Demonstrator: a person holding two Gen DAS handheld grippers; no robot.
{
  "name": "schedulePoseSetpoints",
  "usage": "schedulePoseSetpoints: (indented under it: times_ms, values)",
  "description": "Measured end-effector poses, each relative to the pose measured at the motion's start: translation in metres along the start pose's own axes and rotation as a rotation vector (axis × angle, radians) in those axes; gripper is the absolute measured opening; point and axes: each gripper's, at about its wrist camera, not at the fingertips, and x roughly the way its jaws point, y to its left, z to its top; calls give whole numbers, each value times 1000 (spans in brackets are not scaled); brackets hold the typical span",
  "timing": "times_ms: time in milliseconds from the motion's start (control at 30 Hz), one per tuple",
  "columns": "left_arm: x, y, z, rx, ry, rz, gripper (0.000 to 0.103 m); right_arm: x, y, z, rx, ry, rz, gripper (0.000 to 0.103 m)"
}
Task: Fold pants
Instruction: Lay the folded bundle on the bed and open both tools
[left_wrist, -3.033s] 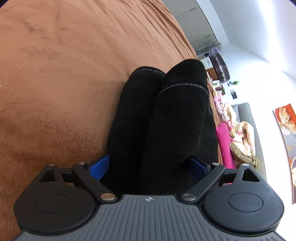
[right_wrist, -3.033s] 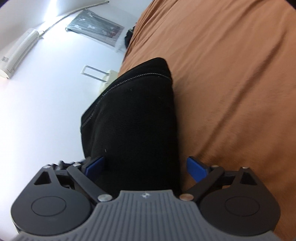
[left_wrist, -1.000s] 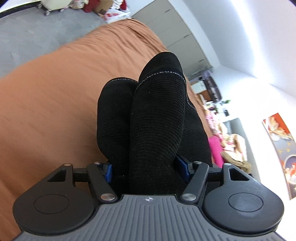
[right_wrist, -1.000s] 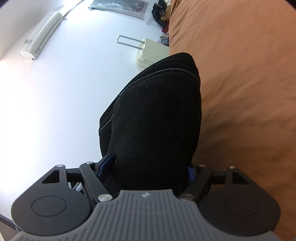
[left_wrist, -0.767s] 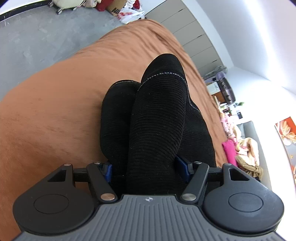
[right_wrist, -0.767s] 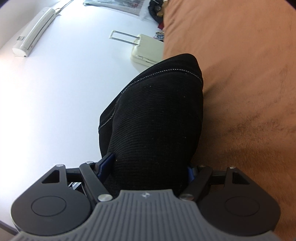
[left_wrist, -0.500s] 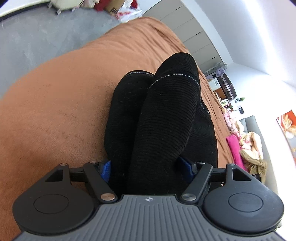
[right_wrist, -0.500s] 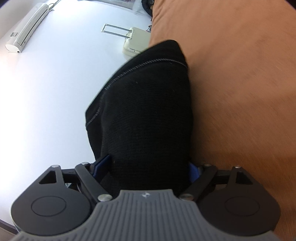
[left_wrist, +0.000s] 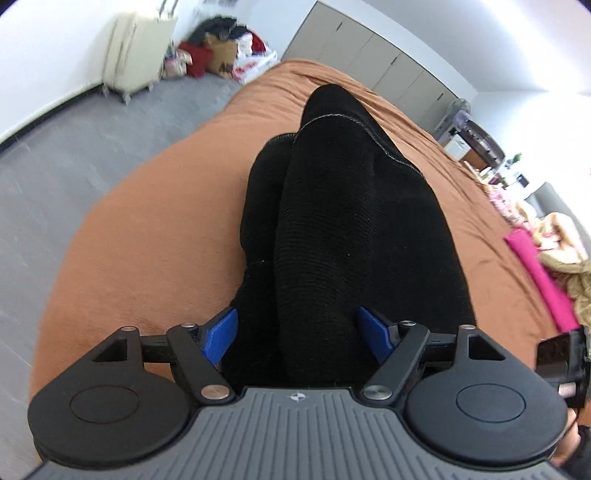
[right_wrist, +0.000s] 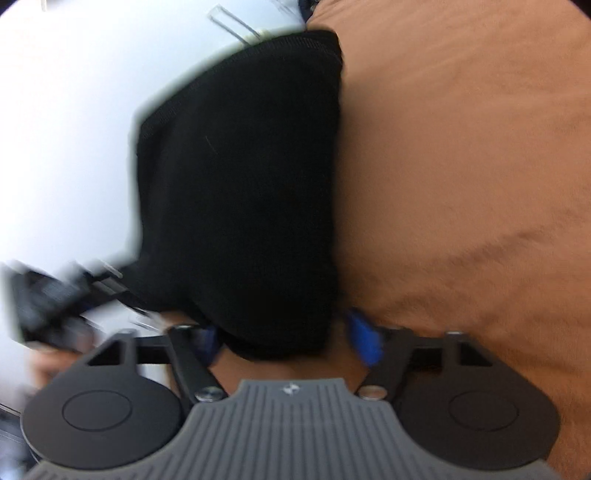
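Observation:
The black ribbed pants (left_wrist: 354, 229) lie folded in a thick stack on the brown bed cover (left_wrist: 155, 236). In the left wrist view my left gripper (left_wrist: 297, 334) has its blue pads spread, with the near end of the stack between them. In the right wrist view, which is blurred, the pants (right_wrist: 240, 177) lie ahead of my right gripper (right_wrist: 286, 341). Its blue pads are apart and the cloth's edge sits just beyond them, with bed cover (right_wrist: 461, 184) showing in the gap.
The bed's left edge drops to a grey floor (left_wrist: 55, 173) with a cream suitcase (left_wrist: 136, 55) and a pile of bags by the wall. Pink and beige clothes (left_wrist: 546, 266) lie at the bed's right side. The other gripper (left_wrist: 563, 360) shows at the right edge.
Both grippers were shut on the pants a second ago and have opened. The right gripper has drawn back from the stack's edge and is moving, as the blur shows.

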Motion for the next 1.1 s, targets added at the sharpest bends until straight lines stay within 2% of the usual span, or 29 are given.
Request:
schedulePoseSetpoints:
  times_ms: [100, 167, 233, 300, 367, 467, 567, 633, 700, 767, 833, 867, 900, 967, 1000, 1067, 1100]
  values:
    - [-8, -10, 0, 68, -23, 70, 88, -8, 11, -11, -67, -36, -5, 58]
    - [-13, -23, 0, 150, -36, 144, 88, -14, 12, -13, -82, -56, 4, 58]
    - [-17, -34, -1, 202, -42, 195, 89, -31, 15, -19, -121, -83, -32, 58]
    - [-21, -43, -2, 214, -42, 214, 88, -43, 20, -17, -147, -116, -83, 58]
    - [-27, -54, -4, 230, -58, 226, 85, -64, 20, -32, -154, -160, -99, 58]
    - [-37, -71, -4, 256, -130, 277, 81, -90, 32, -40, -215, -260, -139, 58]
    - [-43, -88, -1, 274, -212, 231, 81, -99, 53, -37, -303, -408, -161, 58]
    - [-38, -101, 2, 297, -220, 214, 81, -87, 68, -33, -347, -460, -168, 54]
    - [-24, -110, 1, 326, -188, 237, 80, -75, 75, -30, -384, -460, -180, 39]
    - [-4, -112, -4, 351, -121, 313, 80, -60, 83, -30, -422, -441, -218, 35]
    - [3, -107, -15, 359, -109, 347, 81, -47, 90, -37, -463, -421, -263, 35]
    - [2, -105, -19, 352, -105, 352, 83, -56, 85, -49, -482, -415, -277, 36]
    - [2, -102, -23, 341, -95, 361, 88, -54, 87, -54, -497, -411, -291, 38]
    - [3, -95, -28, 313, -45, 366, 88, -43, 91, -50, -518, -388, -331, 44]
    - [4, -91, -32, 295, -10, 371, 79, -42, 90, -54, -526, -376, -353, 45]
    - [-1, -88, -40, 280, 14, 400, 69, -44, 84, -56, -519, -365, -363, 47]
    - [-7, -88, -44, 271, 2, 402, 69, -50, 81, -55, -495, -351, -341, 47]
